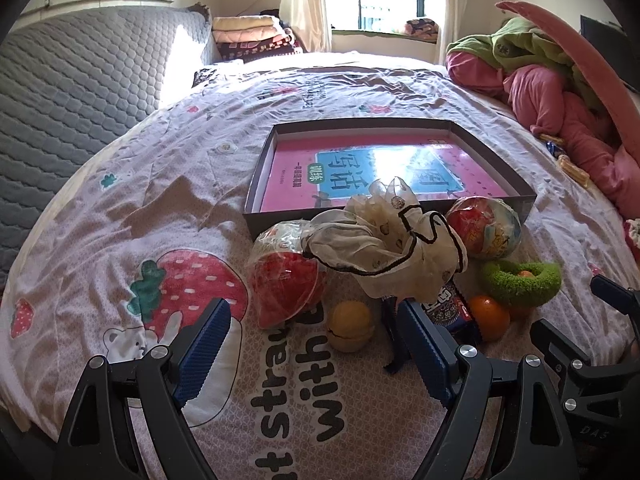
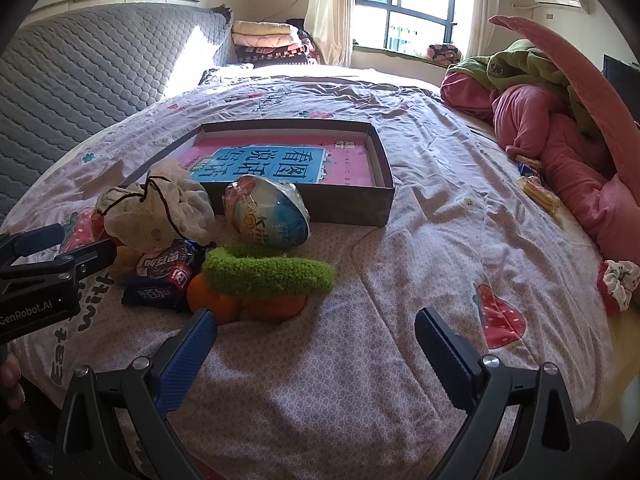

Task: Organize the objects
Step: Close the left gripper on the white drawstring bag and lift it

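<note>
A shallow dark box (image 1: 532, 199) (image 2: 348, 208) holding a pink book (image 1: 360, 176) lies on the bed. In front of it lies a pile: a cream scrunchie (image 1: 384, 248) (image 2: 160, 208), two wrapped egg toys (image 1: 286, 276) (image 1: 486, 232) (image 2: 268, 212), a yellow ball (image 1: 351, 325), a blue snack packet (image 1: 450, 310) (image 2: 164, 276), oranges (image 1: 489, 316) (image 2: 212, 300) and a green fuzzy ring (image 1: 520, 278) (image 2: 268, 274). My left gripper (image 1: 314, 354) is open, just short of the yellow ball. My right gripper (image 2: 316, 352) is open and empty, near the oranges.
The bedsheet (image 2: 420, 248) has a strawberry print. Pink and green bedding (image 2: 560, 128) is heaped at the right, with snack packets (image 2: 538, 192) beside it. A floral scrunchie (image 2: 622, 280) lies at the right edge. A grey quilted headboard (image 1: 80, 80) stands left.
</note>
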`<state>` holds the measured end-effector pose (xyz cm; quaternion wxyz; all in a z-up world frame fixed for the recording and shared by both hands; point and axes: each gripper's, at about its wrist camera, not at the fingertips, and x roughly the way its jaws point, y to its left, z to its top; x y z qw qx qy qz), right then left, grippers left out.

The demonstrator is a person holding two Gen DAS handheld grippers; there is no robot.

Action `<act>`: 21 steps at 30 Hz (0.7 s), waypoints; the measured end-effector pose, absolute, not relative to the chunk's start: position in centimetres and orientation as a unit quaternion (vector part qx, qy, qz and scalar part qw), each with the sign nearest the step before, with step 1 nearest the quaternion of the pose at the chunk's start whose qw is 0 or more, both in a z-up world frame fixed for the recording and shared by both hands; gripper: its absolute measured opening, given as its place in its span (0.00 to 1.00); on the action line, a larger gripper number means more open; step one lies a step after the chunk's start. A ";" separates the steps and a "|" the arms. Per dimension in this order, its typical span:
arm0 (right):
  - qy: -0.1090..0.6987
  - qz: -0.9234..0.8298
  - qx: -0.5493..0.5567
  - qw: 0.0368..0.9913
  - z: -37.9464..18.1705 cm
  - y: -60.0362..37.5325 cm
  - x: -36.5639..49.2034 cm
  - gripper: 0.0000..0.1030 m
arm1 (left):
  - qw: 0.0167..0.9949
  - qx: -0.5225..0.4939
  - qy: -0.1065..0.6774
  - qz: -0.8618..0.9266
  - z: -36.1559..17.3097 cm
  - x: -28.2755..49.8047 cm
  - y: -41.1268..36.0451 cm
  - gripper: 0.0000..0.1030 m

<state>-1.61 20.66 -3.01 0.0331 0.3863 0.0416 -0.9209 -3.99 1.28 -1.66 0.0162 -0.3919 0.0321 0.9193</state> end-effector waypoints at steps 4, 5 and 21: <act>0.055 -0.920 0.388 0.026 -3.2 20.7 -2.3 0.97 | 0.015 -0.392 0.043 0.919 -2.0 -4.8 1.8 0.84; 0.058 -0.919 0.388 0.025 -3.2 20.7 -2.4 0.97 | 0.017 -0.392 0.046 0.919 -2.0 -4.9 1.9 0.84; 0.090 -0.920 0.378 0.046 -2.6 20.6 -5.0 0.84 | 0.048 -0.372 0.064 0.925 -0.2 -9.3 4.0 0.84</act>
